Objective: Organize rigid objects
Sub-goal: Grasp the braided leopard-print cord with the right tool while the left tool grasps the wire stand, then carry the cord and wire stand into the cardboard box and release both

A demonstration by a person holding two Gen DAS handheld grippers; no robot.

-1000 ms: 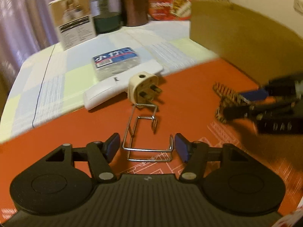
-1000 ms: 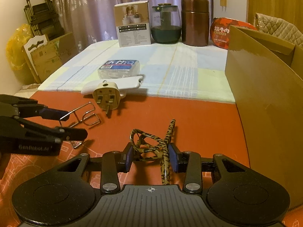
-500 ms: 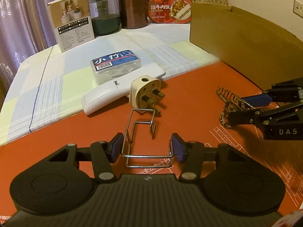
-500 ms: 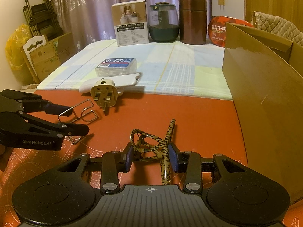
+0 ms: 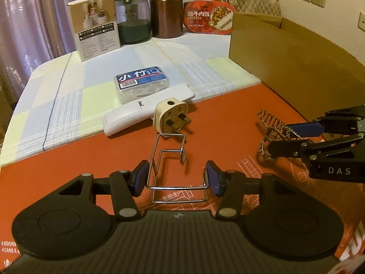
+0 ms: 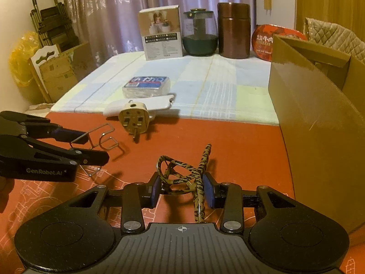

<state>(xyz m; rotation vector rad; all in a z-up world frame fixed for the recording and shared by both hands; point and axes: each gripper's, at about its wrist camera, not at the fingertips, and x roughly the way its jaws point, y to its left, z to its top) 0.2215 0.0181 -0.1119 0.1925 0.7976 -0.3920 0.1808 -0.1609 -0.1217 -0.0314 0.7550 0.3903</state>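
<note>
A bent metal wire hook (image 5: pixel 170 164) lies on the red mat (image 5: pixel 228 118). My left gripper (image 5: pixel 176 178) has closed its blue pads on the hook's near end; it also shows in the right wrist view (image 6: pixel 91 148). My right gripper (image 6: pixel 182 187) is shut on tiger-striped eyeglasses (image 6: pixel 182 171), also seen in the left wrist view (image 5: pixel 271 127). A cream wall plug (image 5: pixel 170 117) lies just beyond the hook. A white remote (image 5: pixel 146 111) and a clear blue-labelled box (image 5: pixel 141 84) lie on the checked cloth.
A large open cardboard box (image 6: pixel 319 105) stands at the right. At the table's back stand a product carton (image 6: pixel 162 33), a glass jar (image 6: pixel 200 35), a brown canister (image 6: pixel 233 30) and a red food tub (image 5: pixel 209 17). Chairs and boxes stand at the far left.
My left gripper's pads have closed in onto the wire hook's sides. The right gripper keeps the glasses and has shifted little.
</note>
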